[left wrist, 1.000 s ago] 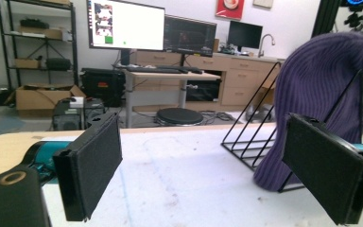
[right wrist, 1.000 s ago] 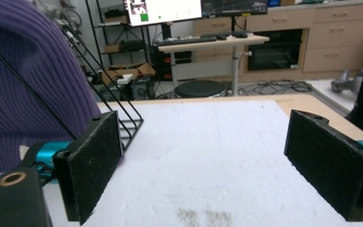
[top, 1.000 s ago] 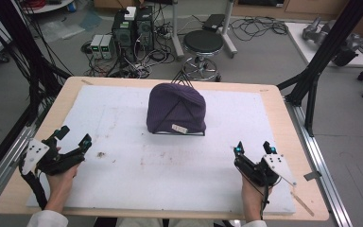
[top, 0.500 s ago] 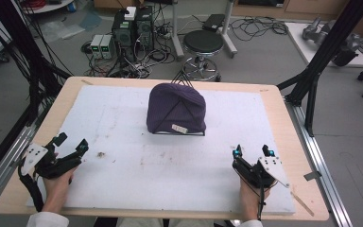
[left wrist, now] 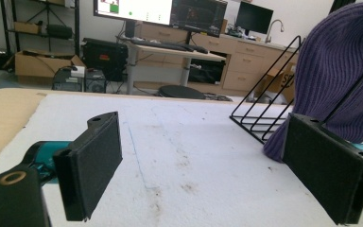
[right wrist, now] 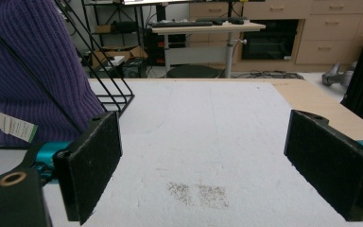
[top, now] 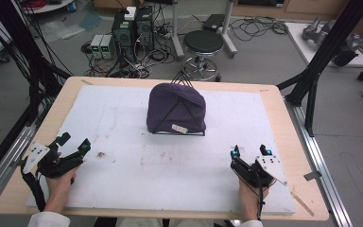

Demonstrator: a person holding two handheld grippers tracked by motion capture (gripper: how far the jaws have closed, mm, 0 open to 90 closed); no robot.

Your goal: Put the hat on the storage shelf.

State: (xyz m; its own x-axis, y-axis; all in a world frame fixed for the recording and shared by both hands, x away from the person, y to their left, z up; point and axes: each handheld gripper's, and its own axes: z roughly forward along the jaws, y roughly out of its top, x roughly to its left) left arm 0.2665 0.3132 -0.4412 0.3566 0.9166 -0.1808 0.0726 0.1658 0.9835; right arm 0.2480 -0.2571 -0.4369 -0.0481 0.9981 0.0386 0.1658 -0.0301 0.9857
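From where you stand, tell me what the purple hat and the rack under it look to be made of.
The purple beanie looks like ribbed knit yarn, matte and soft: fine vertical ribs run down it in the left gripper view, and a small white tag sits at its hem. The black wire rack looks like thin metal rod with a smooth dark coating, though the pictures cannot confirm metal.

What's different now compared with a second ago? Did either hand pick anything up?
Both grippers drew back toward the person's edge of the table: the left gripper down and slightly left, the right gripper slightly down. Neither took hold of anything; both are open. The purple beanie on its wire stand stayed put.
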